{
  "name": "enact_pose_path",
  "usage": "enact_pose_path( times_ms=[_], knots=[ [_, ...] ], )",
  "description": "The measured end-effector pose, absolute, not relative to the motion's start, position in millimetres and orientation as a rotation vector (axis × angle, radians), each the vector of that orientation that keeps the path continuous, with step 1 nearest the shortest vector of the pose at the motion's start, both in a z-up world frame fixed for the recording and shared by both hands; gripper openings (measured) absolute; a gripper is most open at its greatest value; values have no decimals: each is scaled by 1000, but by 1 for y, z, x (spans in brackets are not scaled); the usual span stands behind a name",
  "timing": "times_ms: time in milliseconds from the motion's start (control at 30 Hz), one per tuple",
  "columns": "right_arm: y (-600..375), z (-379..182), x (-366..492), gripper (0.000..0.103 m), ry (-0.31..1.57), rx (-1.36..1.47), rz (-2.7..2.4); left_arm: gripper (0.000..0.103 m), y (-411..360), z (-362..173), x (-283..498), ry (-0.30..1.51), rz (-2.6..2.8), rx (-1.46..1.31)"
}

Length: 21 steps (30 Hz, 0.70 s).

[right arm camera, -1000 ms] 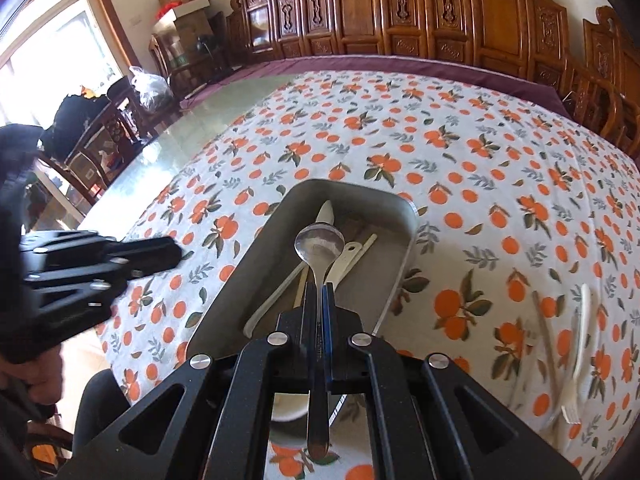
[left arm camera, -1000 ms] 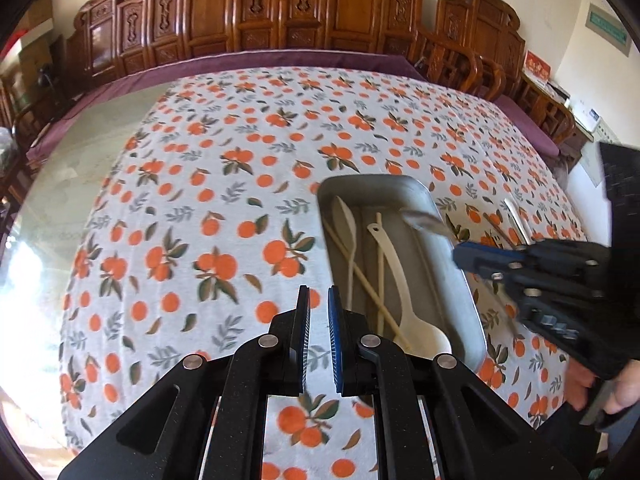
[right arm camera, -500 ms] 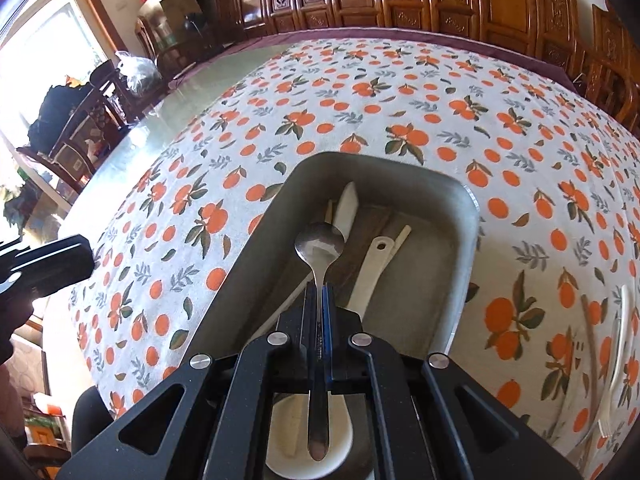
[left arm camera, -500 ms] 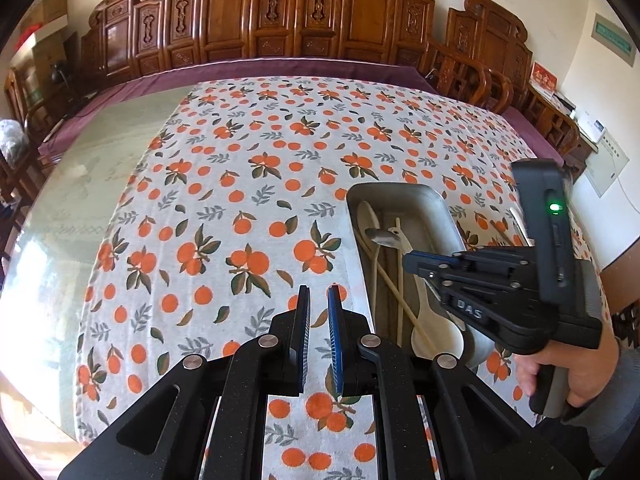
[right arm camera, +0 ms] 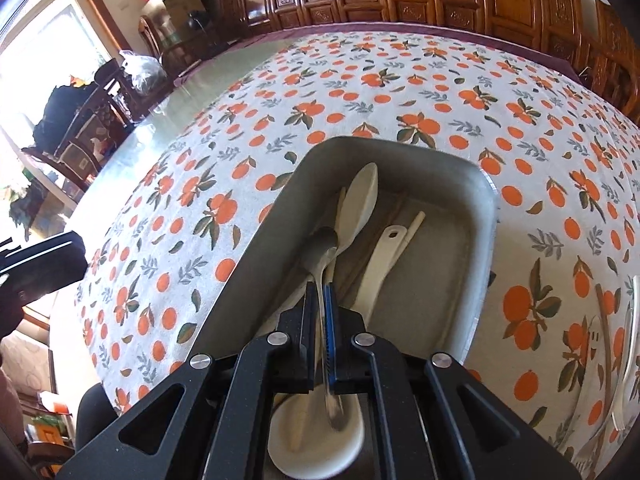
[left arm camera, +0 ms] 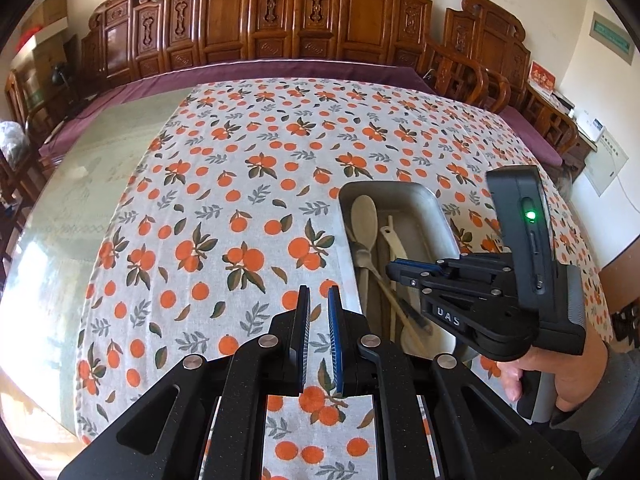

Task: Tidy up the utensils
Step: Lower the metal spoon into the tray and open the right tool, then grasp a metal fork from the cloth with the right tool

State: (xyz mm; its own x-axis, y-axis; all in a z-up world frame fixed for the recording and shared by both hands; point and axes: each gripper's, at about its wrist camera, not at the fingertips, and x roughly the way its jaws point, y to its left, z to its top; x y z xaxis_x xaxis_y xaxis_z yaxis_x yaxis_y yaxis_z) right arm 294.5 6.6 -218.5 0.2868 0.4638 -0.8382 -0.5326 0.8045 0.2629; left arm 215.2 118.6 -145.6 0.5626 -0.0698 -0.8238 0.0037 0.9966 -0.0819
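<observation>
I held the right gripper (right arm camera: 319,292) over the metal tray (right arm camera: 486,216), tongs just easing off the steel spoon (right arm camera: 322,254) between them; left gripper (left arm camera: 318,300) narrow, empty.

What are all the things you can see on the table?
tablecloth: one, white with oranges, over the table
tray: one, grey metal, on the cloth
beige spoon: one, in the tray
white spoon: one, in the tray
chopsticks: two, pale, in the tray
metal spoon: one, silver, bowl in the tray
loose utensils: several, brown and white, blurred, right of the tray
left gripper: black, empty
right gripper: black, pads around the metal spoon's handle
</observation>
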Motion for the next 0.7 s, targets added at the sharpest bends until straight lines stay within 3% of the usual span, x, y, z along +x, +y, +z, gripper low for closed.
enact_pose_path(
  times_ms=[167,233,567,700],
  knots=[
    [-23,-194,285,6,1036,-49,674,9,105,-143,217,969,-58,-70],
    [-41,-184,280,6,1010,-51,668,18,96,-143,219,965,-69,-65],
    [-137,-160,263,6,942,-79,575,44,38,-145,230,958,-146,-29],
    [-174,-159,260,6,930,-81,520,64,18,-146,234,957,-175,-26]
  ],
)
